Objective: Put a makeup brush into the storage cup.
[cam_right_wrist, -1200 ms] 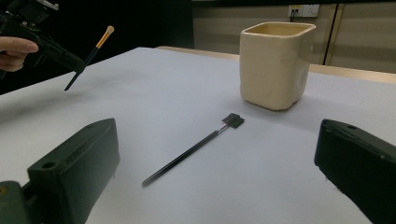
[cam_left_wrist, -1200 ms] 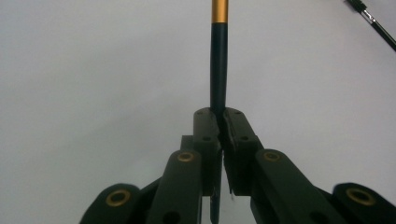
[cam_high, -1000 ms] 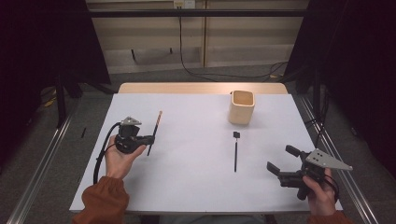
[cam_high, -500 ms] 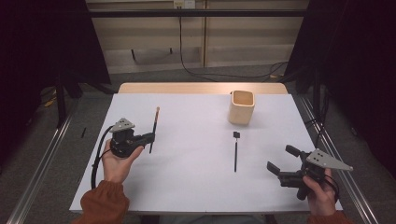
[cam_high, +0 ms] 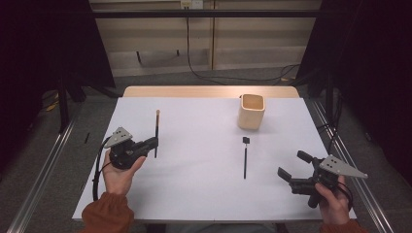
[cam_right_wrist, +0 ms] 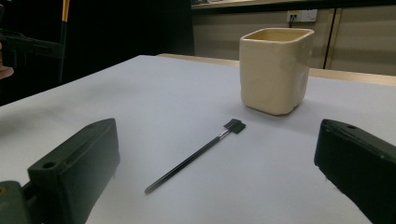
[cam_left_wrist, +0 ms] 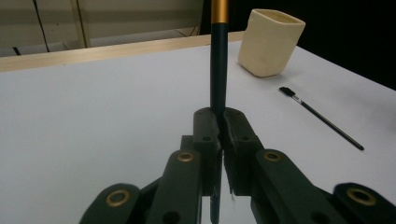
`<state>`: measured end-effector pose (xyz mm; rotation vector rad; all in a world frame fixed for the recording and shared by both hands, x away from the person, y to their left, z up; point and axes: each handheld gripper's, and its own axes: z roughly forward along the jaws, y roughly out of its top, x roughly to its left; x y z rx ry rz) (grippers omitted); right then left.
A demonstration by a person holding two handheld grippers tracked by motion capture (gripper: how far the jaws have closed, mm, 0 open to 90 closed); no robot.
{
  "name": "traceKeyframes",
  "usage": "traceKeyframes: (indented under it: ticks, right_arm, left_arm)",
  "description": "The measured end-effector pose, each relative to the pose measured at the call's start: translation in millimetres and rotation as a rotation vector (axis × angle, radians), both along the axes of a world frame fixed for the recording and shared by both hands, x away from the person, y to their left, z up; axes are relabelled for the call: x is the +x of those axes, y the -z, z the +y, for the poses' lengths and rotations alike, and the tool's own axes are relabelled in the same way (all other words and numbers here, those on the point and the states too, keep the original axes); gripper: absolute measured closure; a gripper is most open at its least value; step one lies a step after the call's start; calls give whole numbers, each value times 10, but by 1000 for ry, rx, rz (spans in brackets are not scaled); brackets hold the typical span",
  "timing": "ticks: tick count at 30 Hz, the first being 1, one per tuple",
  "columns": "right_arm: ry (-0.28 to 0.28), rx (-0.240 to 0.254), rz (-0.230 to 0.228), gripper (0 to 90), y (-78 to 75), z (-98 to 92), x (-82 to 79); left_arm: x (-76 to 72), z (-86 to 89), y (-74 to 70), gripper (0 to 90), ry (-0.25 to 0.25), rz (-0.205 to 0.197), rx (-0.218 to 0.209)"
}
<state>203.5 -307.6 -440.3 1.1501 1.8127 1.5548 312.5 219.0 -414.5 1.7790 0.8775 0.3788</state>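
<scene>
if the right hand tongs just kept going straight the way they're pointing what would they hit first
Probably the thin black brush lying on the table; it sits between the open right tongs. Beyond it stands the cream cup.

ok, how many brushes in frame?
2. One dark brush clamped in the left tool; one black brush lying on the table before the cup.

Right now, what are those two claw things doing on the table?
The left gripper is shut on a dark pencil with an orange end, lifted off the white table. The right gripper waits open, facing a thin black brush lying near a cream cup.
</scene>
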Motion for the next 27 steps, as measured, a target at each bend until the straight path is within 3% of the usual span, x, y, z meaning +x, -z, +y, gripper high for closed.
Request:
traceKeyframes:
  ticks: [5,16,27]
  right_arm:
    - [-4,-2,-8,0,-6,1,-12]
    - [-7,-3,14,0,12,13,9]
    - [-79,-13,20,0,-31,107,75]
  left_arm:
    - [-64,14,-5,845,0,-42,-26]
    - [-113,-38,23,845,32,-31,-46]
    - [-172,-134,-59,845,67,-44,-79]
